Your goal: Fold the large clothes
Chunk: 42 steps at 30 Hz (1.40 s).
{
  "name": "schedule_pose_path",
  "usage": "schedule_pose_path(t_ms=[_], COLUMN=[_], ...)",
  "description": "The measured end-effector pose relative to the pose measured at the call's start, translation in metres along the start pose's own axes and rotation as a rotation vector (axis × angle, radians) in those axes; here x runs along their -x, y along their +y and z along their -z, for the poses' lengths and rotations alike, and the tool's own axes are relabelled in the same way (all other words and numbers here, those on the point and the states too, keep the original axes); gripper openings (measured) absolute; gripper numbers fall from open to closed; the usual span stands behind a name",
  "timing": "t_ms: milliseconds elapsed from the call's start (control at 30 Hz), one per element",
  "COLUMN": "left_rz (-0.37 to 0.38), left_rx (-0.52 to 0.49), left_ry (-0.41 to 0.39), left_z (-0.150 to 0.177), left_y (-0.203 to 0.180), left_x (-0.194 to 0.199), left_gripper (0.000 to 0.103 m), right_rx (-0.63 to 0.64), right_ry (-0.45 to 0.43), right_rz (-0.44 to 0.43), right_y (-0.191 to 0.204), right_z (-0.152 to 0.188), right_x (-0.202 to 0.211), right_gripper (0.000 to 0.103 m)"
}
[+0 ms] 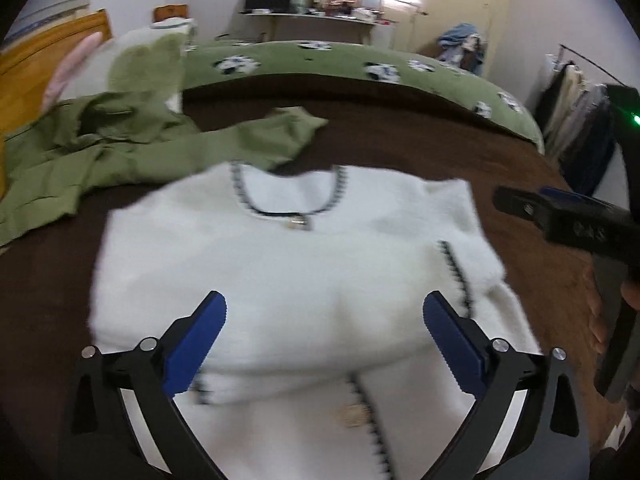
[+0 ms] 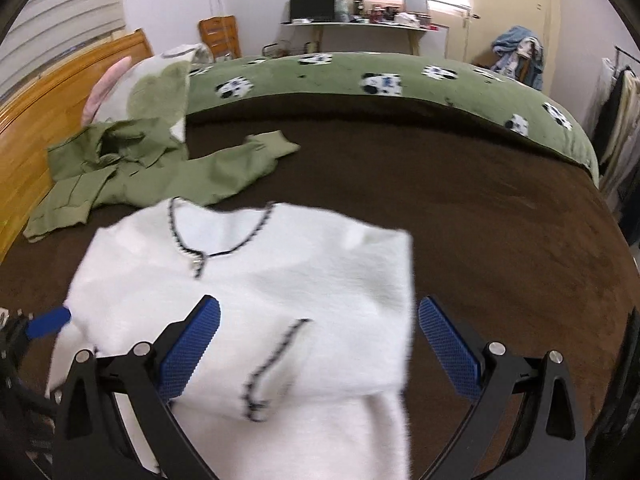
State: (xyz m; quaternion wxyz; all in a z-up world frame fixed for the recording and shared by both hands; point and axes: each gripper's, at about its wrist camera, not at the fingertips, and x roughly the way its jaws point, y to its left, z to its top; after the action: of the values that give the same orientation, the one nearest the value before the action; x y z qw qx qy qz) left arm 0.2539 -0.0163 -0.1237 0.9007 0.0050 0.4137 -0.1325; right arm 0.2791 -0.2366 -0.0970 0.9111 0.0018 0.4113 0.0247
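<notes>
A white fuzzy cardigan with black trim [image 1: 280, 264] lies on the brown bedspread [image 1: 420, 140], its top half folded over towards me; it also shows in the right wrist view [image 2: 280, 280]. My left gripper [image 1: 324, 312] is open and empty, hovering over the cardigan's near part. My right gripper [image 2: 318, 316] is open and empty over the cardigan's right edge. The right gripper also shows at the right of the left wrist view [image 1: 560, 220]. A blue pad of the left gripper [image 2: 48, 322] shows at the left edge of the right wrist view.
A green jacket [image 1: 100, 148] lies crumpled at the back left of the bed, also in the right wrist view [image 2: 132, 164]. A green panda-print duvet [image 2: 400, 76] lies along the far side. A wooden headboard [image 2: 48, 92] is on the left. Clothes [image 1: 576, 116] hang at the right.
</notes>
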Motion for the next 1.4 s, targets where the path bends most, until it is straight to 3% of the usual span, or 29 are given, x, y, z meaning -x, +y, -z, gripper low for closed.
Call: schedule_pose_path(t_ms=[300,600,733,933,1400], left_rz=[-0.156,-0.175,-0.172,-0.114,-0.117], left_rx=[0.082,0.072,0.092,0.128,0.123], left_ry=[0.088,0.142,0.153,0.108,0.099], left_z=[-0.006,0.006,0.02,0.026,0.022], left_y=[0.078,0.103,0.109,0.119,0.119], left_x=[-0.032,-0.08,-0.101,-0.111,-0.118], left_gripper=[0.096,0.096,0.098,0.098,0.098], right_rx=[0.138,0.137,0.159,0.135,0.116], right_ry=[0.022,0.095,0.179,0.133,0.118], right_rz=[0.056,0.058,0.067,0.045,0.051], right_y=[0.073,0.081,0.073,0.066,0.065], right_z=[0.004,0.038,0.062,0.069,0.064], right_x=[-0.022,-0.068,-0.106,-0.119,-0.126], right_gripper=[0.098,0.098,0.098,0.098,0.098])
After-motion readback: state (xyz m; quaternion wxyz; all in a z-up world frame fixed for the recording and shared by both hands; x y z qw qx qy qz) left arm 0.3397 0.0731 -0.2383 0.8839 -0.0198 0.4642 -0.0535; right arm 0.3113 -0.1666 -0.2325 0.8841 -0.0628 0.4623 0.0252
